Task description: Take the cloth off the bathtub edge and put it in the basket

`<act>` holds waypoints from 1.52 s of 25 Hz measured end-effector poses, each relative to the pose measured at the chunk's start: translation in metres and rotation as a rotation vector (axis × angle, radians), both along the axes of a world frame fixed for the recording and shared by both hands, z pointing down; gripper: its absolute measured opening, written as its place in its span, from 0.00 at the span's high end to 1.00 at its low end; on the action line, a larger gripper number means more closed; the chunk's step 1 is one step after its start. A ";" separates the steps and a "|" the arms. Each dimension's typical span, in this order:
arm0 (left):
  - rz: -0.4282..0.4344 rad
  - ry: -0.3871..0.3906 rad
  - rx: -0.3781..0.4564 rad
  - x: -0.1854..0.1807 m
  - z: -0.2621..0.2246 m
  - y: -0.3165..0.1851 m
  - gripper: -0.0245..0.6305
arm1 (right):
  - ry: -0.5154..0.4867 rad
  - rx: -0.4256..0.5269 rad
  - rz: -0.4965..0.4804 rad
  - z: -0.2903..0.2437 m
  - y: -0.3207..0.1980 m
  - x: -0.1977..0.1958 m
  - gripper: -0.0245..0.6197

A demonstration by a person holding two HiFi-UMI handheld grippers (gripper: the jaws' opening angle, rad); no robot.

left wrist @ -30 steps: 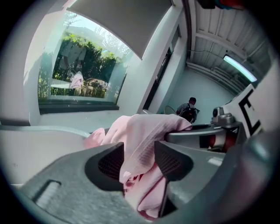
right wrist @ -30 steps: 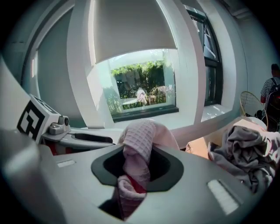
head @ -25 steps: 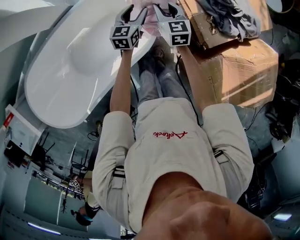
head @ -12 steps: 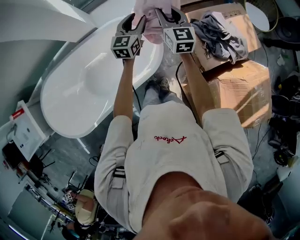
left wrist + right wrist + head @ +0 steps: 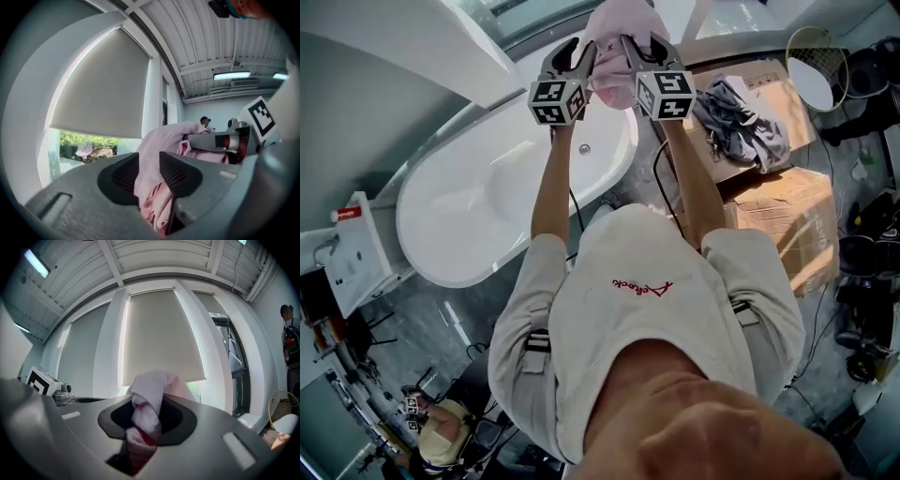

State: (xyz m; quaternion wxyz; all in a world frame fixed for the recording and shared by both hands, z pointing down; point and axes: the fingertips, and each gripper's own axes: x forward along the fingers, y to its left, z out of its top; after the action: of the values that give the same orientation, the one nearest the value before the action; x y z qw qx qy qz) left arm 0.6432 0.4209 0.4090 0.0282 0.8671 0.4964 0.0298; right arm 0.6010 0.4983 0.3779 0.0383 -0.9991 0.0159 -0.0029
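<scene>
A pink cloth [image 5: 619,28] hangs bunched in the air between both grippers, above the far end of the white bathtub [image 5: 619,159]. My left gripper [image 5: 584,49] has the cloth [image 5: 159,145] between its jaws, which are closing, and both pads touch the fabric. My right gripper [image 5: 636,43] is shut on another fold of the cloth [image 5: 147,390]. In the left gripper view my left gripper [image 5: 149,176] sees the right one beside it. In its own view my right gripper [image 5: 145,420] pinches a twisted roll. A round wire basket [image 5: 814,56] stands at the far right.
Cardboard boxes [image 5: 787,206] with grey clothes [image 5: 741,122] on top stand right of the tub. A white cabinet [image 5: 356,253] is at the left. Windows with lowered blinds [image 5: 161,333] lie ahead. A person [image 5: 289,333] stands at the right edge.
Both grippers and the pink cloth have risen away from the tub edge. The left jaws have drawn in onto the cloth. More of the tub and the basket have come into view.
</scene>
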 end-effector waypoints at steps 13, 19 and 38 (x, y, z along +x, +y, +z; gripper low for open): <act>-0.197 0.031 0.073 -0.008 -0.001 -0.074 0.96 | 0.023 -0.021 -0.120 -0.014 -0.050 -0.008 0.80; -0.310 0.050 0.093 -0.010 -0.003 -0.139 0.96 | 0.029 -0.027 -0.217 -0.013 -0.105 -0.001 0.80; -0.733 0.048 0.105 -0.140 -0.005 -0.406 0.96 | 0.031 -0.025 -0.596 -0.001 -0.342 -0.074 0.80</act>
State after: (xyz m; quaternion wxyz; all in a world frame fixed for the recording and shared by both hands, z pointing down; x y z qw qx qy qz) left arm 0.5031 0.0152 0.4036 -0.0194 0.9881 0.1512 0.0226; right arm 0.5275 0.1568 0.3766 0.0233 -0.9507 0.3092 0.0011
